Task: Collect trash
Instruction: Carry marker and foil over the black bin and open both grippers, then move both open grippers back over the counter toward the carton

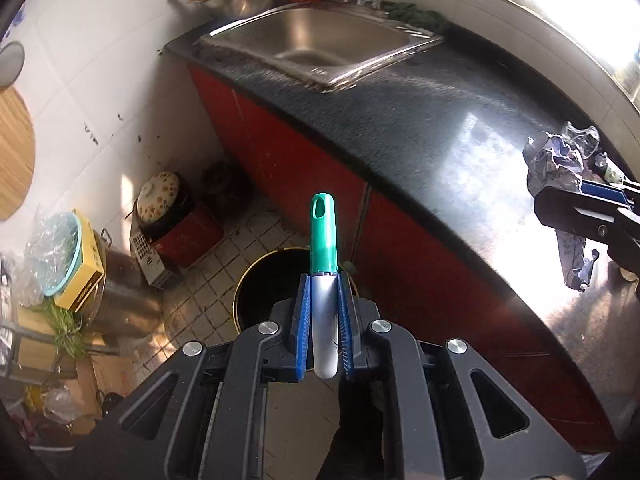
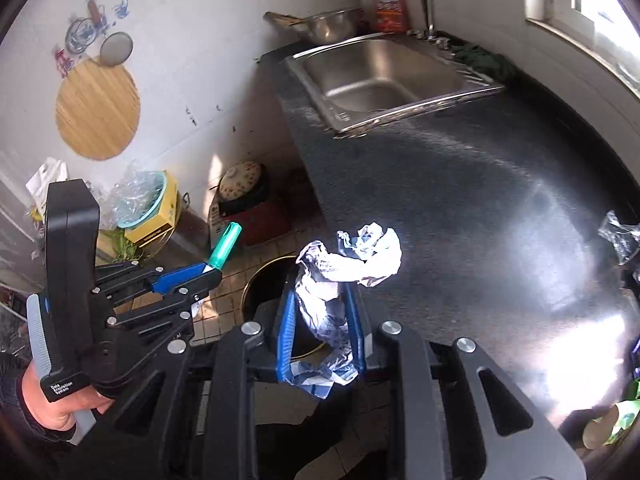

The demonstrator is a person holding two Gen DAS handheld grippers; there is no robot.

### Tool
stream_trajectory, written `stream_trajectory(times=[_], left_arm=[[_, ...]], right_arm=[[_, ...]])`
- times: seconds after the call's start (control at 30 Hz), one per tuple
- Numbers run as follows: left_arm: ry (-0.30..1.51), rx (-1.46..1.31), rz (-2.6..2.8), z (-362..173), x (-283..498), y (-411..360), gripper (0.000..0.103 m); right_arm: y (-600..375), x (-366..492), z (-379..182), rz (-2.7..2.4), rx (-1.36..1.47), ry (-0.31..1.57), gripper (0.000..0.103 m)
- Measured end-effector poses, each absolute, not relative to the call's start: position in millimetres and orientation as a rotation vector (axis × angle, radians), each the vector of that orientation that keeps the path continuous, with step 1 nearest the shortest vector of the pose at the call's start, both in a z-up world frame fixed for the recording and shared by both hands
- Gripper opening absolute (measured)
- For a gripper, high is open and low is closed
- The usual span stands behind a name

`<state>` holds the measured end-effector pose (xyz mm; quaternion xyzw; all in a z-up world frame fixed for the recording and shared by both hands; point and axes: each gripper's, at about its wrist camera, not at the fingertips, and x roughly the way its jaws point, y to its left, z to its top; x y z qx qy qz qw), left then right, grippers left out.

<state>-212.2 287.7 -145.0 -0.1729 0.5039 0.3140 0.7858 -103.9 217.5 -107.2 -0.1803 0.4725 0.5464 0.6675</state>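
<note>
My left gripper [image 1: 324, 280] is shut on a grey marker with a green cap [image 1: 323, 240], held above the round black trash bin [image 1: 264, 292] on the tiled floor. It also shows in the right wrist view [image 2: 214, 270], with the marker [image 2: 224, 246] sticking out. My right gripper [image 2: 322, 292] is shut on a crumpled white-and-blue paper wrapper [image 2: 348, 260], held over the counter's front edge, with the bin [image 2: 264, 292] just below and behind. In the left wrist view the right gripper [image 1: 560, 200] and wrapper [image 1: 556, 160] appear at the far right.
The dark counter [image 2: 460, 184] runs back to a steel sink [image 2: 380, 76]. More crumpled plastic [image 2: 620, 236] and green scraps [image 2: 624, 412] lie on the counter at right. On the floor stand a lidded pot [image 1: 160, 200], a steel pot [image 1: 124, 288] and boxes.
</note>
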Motion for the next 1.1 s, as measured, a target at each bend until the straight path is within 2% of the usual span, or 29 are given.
stream_trajectory(times=[0.2, 0.4, 0.6, 0.63, 0.67, 0.7, 0.73, 0.77, 0.8, 1.1], left_arm=[[1.122, -0.550, 0.669, -223.7, -267.5, 332.0, 0.013], [1.102, -0.639, 0.639, -288.9, -279.8, 360.8, 0.013], [1.113, -0.675, 0.612, -317.3, -273.8, 373.2, 0.013], [1.114, -0.680, 0.609, -318.8, -274.2, 374.7, 0.014], [1.117, -0.680, 0.608, -319.7, -274.0, 375.5, 0.016], [1.124, -0.686, 0.600, -320.9, -274.3, 376.9, 0.030], [1.128, -0.687, 0.602, -322.7, -276.1, 380.3, 0.056], [1.123, -0.675, 0.618, -319.6, -277.8, 379.5, 0.066], [1.104, -0.657, 0.631, -315.3, -280.1, 377.3, 0.076], [1.062, -0.602, 0.644, -267.1, -288.5, 368.1, 0.083]], right_arm=[[295.3, -137.5, -180.6, 1.326, -0.526, 1.186, 0.024], [342.3, -140.0, -252.4, 1.299, -0.602, 1.305, 0.024], [360.1, -136.3, -276.0, 1.265, -0.631, 1.335, 0.024], [360.1, -136.5, -274.1, 1.262, -0.637, 1.328, 0.026], [361.3, -136.7, -272.9, 1.255, -0.646, 1.328, 0.033], [362.9, -136.4, -271.6, 1.247, -0.649, 1.327, 0.055], [361.9, -135.8, -266.9, 1.252, -0.633, 1.320, 0.067], [360.7, -135.6, -262.2, 1.264, -0.615, 1.307, 0.083], [360.9, -134.7, -259.3, 1.269, -0.609, 1.297, 0.084], [338.2, -126.8, -199.6, 1.280, -0.510, 1.260, 0.085]])
